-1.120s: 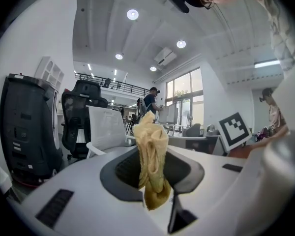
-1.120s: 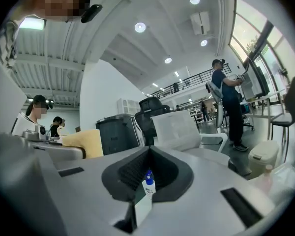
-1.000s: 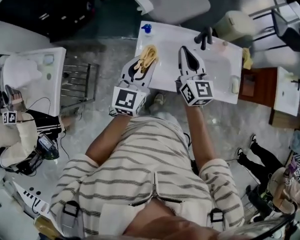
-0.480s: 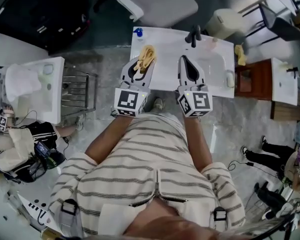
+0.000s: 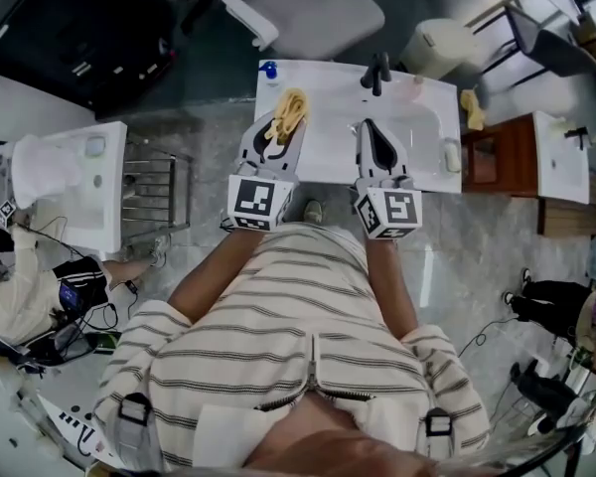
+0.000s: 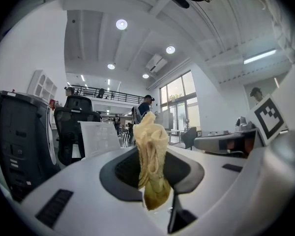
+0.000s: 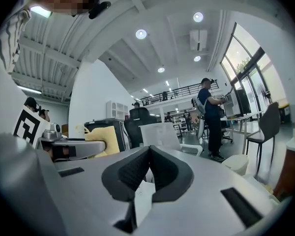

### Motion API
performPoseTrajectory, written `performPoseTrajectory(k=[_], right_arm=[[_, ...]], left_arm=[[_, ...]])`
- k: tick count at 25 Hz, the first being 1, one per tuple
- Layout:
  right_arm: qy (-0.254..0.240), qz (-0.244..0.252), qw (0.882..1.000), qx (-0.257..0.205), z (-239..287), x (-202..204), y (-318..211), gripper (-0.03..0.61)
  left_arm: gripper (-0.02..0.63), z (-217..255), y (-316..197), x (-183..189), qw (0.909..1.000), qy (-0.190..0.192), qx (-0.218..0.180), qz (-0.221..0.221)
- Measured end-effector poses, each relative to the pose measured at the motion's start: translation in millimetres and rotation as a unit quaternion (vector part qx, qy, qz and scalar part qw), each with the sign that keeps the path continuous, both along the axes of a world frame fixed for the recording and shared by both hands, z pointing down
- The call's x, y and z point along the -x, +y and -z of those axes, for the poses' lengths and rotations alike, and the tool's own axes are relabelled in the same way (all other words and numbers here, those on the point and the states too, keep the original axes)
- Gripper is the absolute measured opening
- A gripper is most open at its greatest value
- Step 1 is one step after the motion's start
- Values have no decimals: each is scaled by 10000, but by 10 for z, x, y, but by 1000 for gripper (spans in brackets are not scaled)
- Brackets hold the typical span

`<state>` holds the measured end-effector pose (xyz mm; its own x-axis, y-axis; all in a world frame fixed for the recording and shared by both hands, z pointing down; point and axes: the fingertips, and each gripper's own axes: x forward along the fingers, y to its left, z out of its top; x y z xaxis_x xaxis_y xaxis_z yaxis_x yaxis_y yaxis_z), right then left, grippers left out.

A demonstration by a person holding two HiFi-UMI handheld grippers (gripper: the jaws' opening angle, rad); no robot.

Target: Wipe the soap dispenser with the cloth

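My left gripper (image 5: 283, 119) is shut on a crumpled yellow cloth (image 5: 289, 110), held over the left part of a white sink counter (image 5: 328, 157). In the left gripper view the cloth (image 6: 151, 151) stands up between the closed jaws of that gripper (image 6: 153, 181). My right gripper (image 5: 372, 127) is shut and empty over the basin, in front of the black faucet (image 5: 377, 71); its pads (image 7: 137, 171) meet in the right gripper view. A small blue-topped bottle (image 5: 269, 69) stands at the counter's back left corner. A white bottle (image 5: 451, 155) stands at its right edge.
A grey chair (image 5: 308, 8) and a white bin (image 5: 437, 43) stand behind the sink. A second yellow cloth (image 5: 469, 107) lies at the counter's right end, beside a wooden cabinet (image 5: 487, 162). Left are a metal rack (image 5: 149, 182), another sink (image 5: 70, 177) and a person (image 5: 20, 296).
Both grippers have shifted a little to the right along the sink, the right one closer to the faucet. The cloth stays in the left gripper.
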<state>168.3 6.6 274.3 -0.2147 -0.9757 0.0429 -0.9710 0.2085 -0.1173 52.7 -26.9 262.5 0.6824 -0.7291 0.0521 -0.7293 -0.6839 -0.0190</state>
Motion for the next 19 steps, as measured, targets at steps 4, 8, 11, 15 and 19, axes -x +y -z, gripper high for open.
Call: performPoseTrajectory(k=[4,8,11,15,19], right_arm=[[36,22,10000,-60,31,-13,-20,-15],[52,4,10000,-58,18,-54,-24,-15],[51,15,10000,-59,33,-55,-22,-15],[43,78,9999,-95,52,-22,-33,-15],[50,111,9999,-108,41,1,-74,-15]], left_arm=[[98,-9,-4,-30,10000,-18,-22,-16],[98,-17,-38,-35,10000,1,-32,3],[99,-20,-50,-25,10000,5,-24,21],[100,-38,-52,-20,10000,5,-2,33],[100,-43,-64,-21,10000,58,-38,21]])
